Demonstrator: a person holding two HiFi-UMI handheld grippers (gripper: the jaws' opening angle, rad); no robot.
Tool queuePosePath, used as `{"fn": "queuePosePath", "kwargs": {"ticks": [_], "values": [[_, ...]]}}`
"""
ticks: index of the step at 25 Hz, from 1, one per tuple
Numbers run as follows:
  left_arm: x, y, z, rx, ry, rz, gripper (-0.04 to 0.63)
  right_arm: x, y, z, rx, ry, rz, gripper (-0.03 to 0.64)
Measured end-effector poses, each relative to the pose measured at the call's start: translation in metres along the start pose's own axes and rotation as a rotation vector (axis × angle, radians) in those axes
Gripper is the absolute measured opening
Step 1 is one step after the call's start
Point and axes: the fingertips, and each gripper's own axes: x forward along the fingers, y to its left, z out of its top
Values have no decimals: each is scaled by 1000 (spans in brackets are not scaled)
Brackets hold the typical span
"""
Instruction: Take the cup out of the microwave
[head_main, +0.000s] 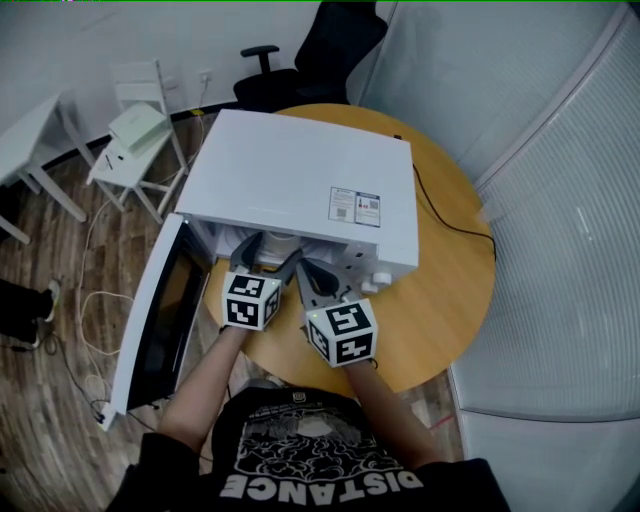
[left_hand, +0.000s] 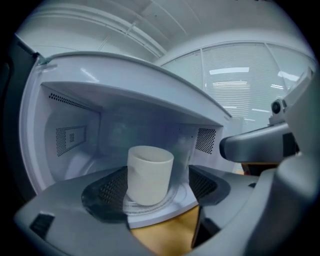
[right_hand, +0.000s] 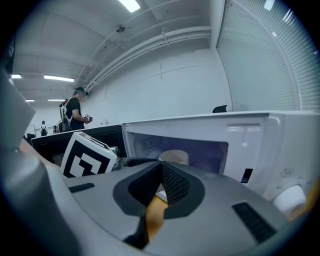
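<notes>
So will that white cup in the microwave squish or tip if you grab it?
The white round cup looks stiff, maybe ceramic, so it probably won't squish but might break if dropped. Its smooth, straight sides could be slippery. It stands squat and upright on the glass turntable, so a nudge would likely slide it, not tip it.

Microwave (head_main: 300, 180) on table (head_main: 440, 300), straight ahead of both claws. Door (head_main: 160, 320) stands out left of left gripper (head_main: 266, 255). Cup (left_hand: 149, 175) in cavity on turntable (left_hand: 167, 199), between left gripper's jaws. Right gripper (head_main: 310, 275) just beside, on its right.
</notes>
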Motion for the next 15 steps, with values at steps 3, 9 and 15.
{"fn": "queuePosePath", "kwargs": {"ticks": [3, 9, 15], "values": [[11, 2, 2, -1, 2, -39, 410, 4, -5, 2, 5, -5, -10, 15], [28, 6, -2, -2, 26, -77, 457, 8, -12, 2, 16, -7, -29, 15], [43, 12, -1, 32, 33, -92, 488, 11, -21, -2, 30, -4, -50, 15]]}}
